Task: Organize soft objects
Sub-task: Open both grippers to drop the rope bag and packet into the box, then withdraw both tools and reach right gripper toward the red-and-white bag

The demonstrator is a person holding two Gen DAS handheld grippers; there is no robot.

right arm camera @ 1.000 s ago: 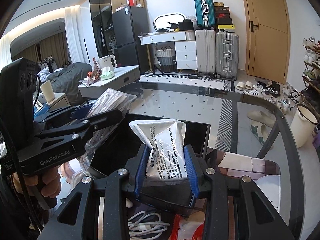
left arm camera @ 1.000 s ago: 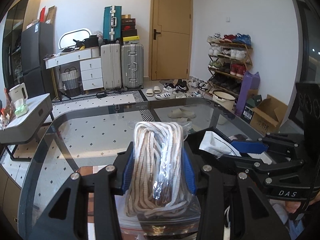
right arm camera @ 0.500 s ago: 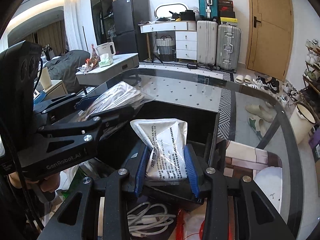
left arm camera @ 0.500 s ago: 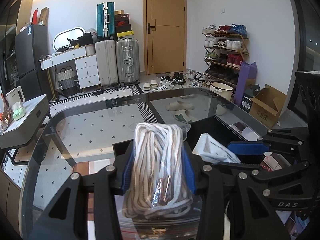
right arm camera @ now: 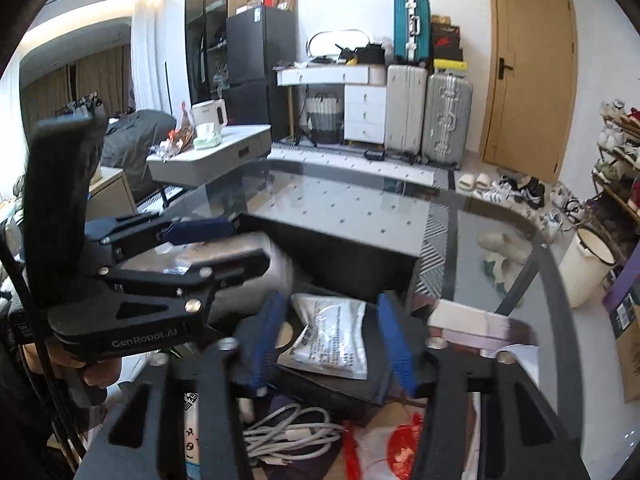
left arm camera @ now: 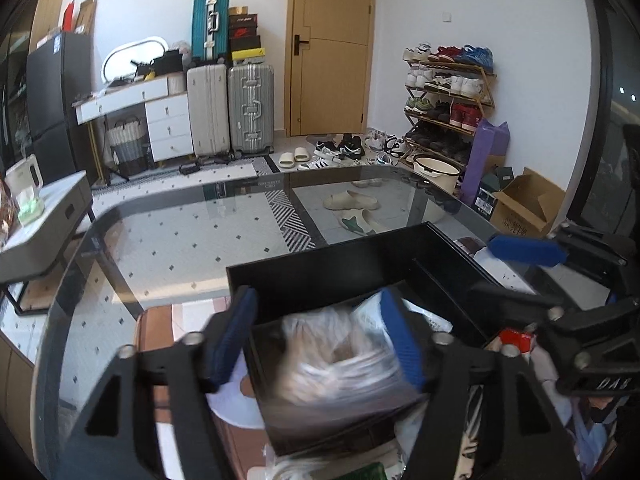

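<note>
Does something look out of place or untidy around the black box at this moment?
Yes. A white cable lies in a loose tangle beside red-and-white packaging, in front of the black box. They look dumped, not sorted. Nothing looks spilled or broken.

Two bags (left arm camera: 340,356) (right arm camera: 332,336), one box (left arm camera: 320,276).

Bright, even indoor light; heavy fisheye bend, dark vignette at every corner.
Cove strip (right arm camera: 92,8) glows along the ceiling. Glass tabletop (left arm camera: 180,240) carries pale glare and reflections. Motion blur smears the bagged rope (left arm camera: 340,360) and left gripper (left arm camera: 316,336); far wall stays sharp.
</note>
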